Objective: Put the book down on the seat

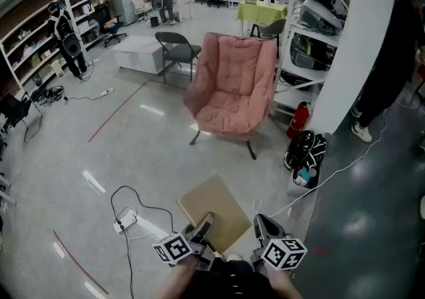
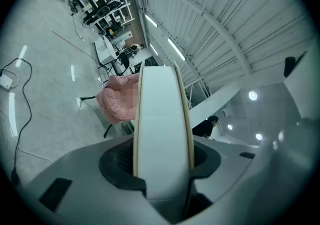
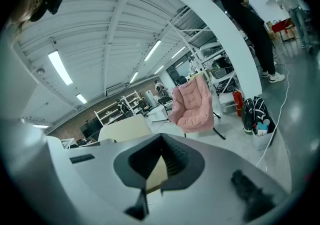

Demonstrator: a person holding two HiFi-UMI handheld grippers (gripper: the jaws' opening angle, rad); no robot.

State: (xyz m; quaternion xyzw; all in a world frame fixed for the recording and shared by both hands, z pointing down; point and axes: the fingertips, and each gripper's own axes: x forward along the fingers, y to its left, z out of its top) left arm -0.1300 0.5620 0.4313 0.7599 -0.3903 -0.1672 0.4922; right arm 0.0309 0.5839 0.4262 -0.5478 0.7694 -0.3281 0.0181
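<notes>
A flat rectangular book [image 1: 214, 211] with a plain tan cover is held level at the bottom centre of the head view, over the grey floor [image 1: 133, 138]. It is well apart from the pink padded fabric armchair [image 1: 232, 85] in the upper middle. The left gripper [image 1: 202, 226] clamps its near left edge, where a white page block shows between thin tan covers. The right gripper [image 1: 260, 226] is closed on its near right corner.

The book [image 2: 162, 134] hides most of the pink chair [image 2: 114, 103] behind it; the book's near edge disappears under the left tool [image 1: 202, 226].
</notes>
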